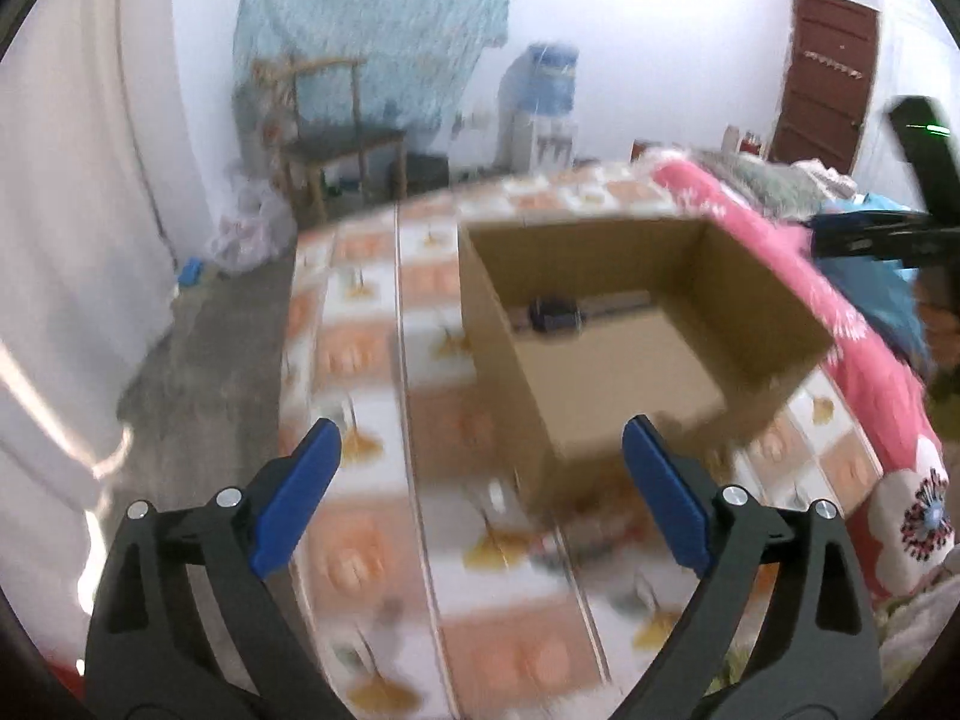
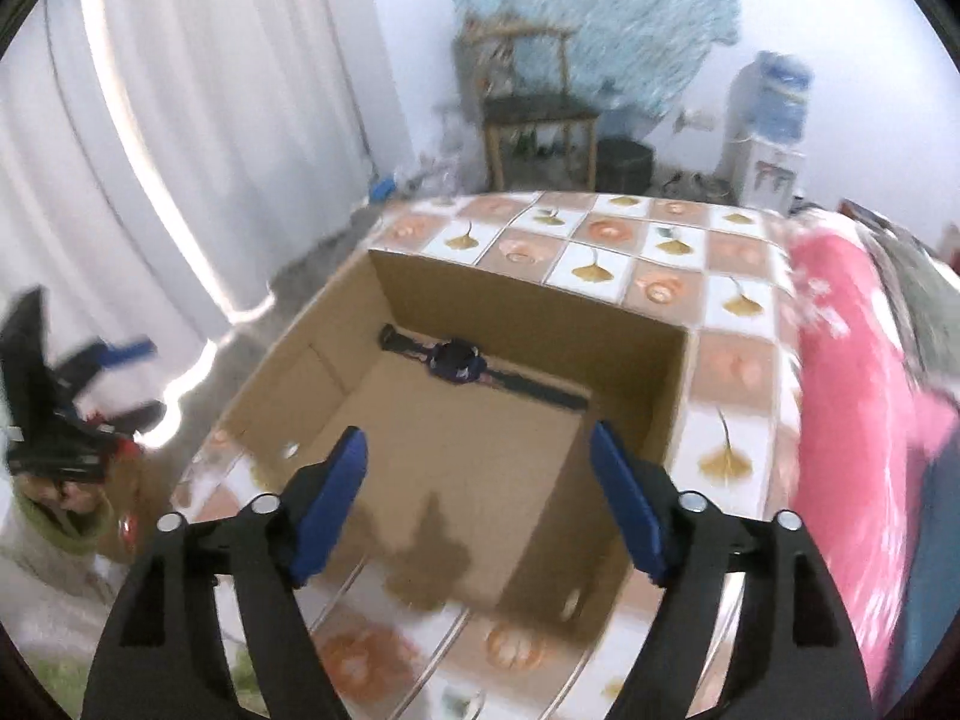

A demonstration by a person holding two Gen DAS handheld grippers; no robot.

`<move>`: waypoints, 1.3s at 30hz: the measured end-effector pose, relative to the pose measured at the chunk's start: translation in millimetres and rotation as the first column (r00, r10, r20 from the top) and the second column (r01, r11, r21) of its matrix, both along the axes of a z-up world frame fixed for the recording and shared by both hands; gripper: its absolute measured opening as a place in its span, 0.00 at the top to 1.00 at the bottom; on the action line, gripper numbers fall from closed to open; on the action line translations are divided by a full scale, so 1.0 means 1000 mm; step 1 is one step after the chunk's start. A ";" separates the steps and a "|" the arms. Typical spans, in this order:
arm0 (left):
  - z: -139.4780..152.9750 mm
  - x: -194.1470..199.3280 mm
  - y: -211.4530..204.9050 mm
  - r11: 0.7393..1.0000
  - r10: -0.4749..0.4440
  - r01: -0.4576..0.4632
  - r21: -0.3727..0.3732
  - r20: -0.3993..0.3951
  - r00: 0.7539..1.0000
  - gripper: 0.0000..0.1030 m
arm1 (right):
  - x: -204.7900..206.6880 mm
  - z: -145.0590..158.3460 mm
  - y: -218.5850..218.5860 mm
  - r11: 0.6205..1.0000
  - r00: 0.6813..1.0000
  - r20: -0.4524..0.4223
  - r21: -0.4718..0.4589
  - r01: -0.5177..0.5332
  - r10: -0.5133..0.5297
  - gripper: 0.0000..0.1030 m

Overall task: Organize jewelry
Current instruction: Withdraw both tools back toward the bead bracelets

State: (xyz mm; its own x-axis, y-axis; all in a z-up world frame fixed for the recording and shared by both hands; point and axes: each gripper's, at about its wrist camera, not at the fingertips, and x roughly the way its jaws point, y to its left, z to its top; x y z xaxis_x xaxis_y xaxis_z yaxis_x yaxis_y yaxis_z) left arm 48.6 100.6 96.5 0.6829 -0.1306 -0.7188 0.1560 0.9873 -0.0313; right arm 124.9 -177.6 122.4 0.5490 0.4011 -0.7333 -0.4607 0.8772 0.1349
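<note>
The right hand-held gripper (image 2: 477, 468) hangs wide and empty over the cardboard box (image 2: 630, 324), where a dark watch (image 2: 456, 360) lies along the far wall. The left hand-held gripper (image 1: 480, 456) is also wide, empty, above the patterned surface (image 1: 360, 348).

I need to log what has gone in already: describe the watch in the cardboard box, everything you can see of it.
The watch is dark, with a round blackish-blue case and a black strap stretched out flat to both sides. It lies on the floor of the open cardboard box, along the foot of the far wall. Nothing else touches it. Both claws, left and right, are open and away from it. Motion blur hides the dial.
</note>
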 end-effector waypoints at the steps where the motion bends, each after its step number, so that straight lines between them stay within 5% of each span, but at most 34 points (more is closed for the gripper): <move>1: -0.013 -0.003 -0.001 1.000 0.006 -0.006 -0.002 -0.030 1.000 0.11 | -0.018 -0.005 -0.007 1.000 1.000 0.006 0.014 0.027 -0.027 0.23; 7: -0.090 -0.017 -0.023 0.999 0.041 -0.036 0.028 -0.199 0.979 0.11 | -0.092 -0.082 -0.025 0.966 0.959 -0.122 -0.060 0.250 -0.255 0.22; 12: -0.125 -0.018 -0.040 0.993 0.055 -0.031 0.114 -0.219 0.974 0.11 | -0.106 -0.140 -0.029 0.900 0.881 -0.197 -0.166 0.402 -0.430 0.22; 24: -0.142 -0.021 -0.035 0.993 0.105 -0.092 0.073 -0.206 0.973 0.08 | -0.078 -0.168 -0.017 0.840 0.862 -0.084 -0.289 0.459 -0.500 0.22; 39: -0.140 -0.014 -0.034 0.992 0.114 -0.097 0.081 -0.226 0.968 0.07 | -0.076 -0.187 -0.030 0.825 0.834 -0.089 -0.239 0.513 -0.545 0.07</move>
State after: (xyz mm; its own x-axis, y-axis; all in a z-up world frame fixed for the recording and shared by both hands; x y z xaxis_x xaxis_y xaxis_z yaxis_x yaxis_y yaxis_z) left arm 34.1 66.1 -43.7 0.5058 -0.0114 -0.8626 0.0474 0.9988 0.0146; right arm 49.0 -207.2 -64.3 0.5145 -0.0810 -0.8536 0.0931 0.9949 -0.0383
